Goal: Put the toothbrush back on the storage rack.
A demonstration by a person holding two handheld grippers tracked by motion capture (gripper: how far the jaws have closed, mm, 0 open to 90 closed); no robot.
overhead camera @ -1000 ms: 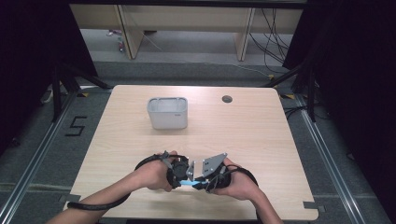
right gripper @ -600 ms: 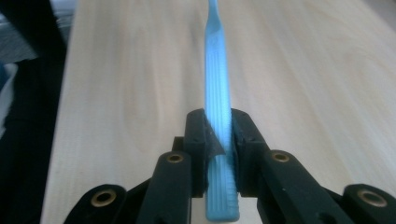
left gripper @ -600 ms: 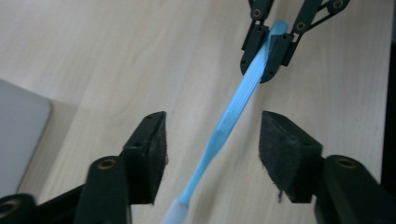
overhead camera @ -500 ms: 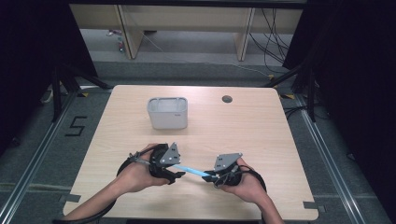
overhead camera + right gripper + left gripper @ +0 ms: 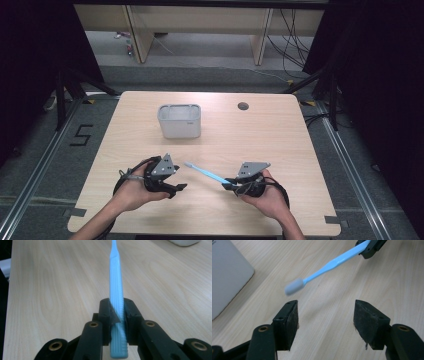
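A light blue toothbrush (image 5: 205, 173) hangs just above the wooden table (image 5: 280, 140), its grey-white head (image 5: 293, 287) pointing left. My right gripper (image 5: 229, 183) is shut on the ribbed handle (image 5: 116, 282), which runs up between its pads (image 5: 117, 312). My left gripper (image 5: 179, 188) sits at the front left, a little short of the brush head. Its jaws have just been opening and now stand open (image 5: 325, 315) with nothing between them. In the left gripper view the right gripper (image 5: 370, 246) appears at the top right, clamped on the toothbrush (image 5: 329, 265).
A white rectangular container (image 5: 179, 121) stands upright at the back left of the middle; its side (image 5: 227, 275) is left of my left jaws. A round cable hole (image 5: 243, 106) lies near the far edge. Bare wood spreads between the container and the grippers.
The two grippers were close together at the toothbrush. The left one has let go, opened and drawn away to the left. The right one has shifted right with the toothbrush in it.
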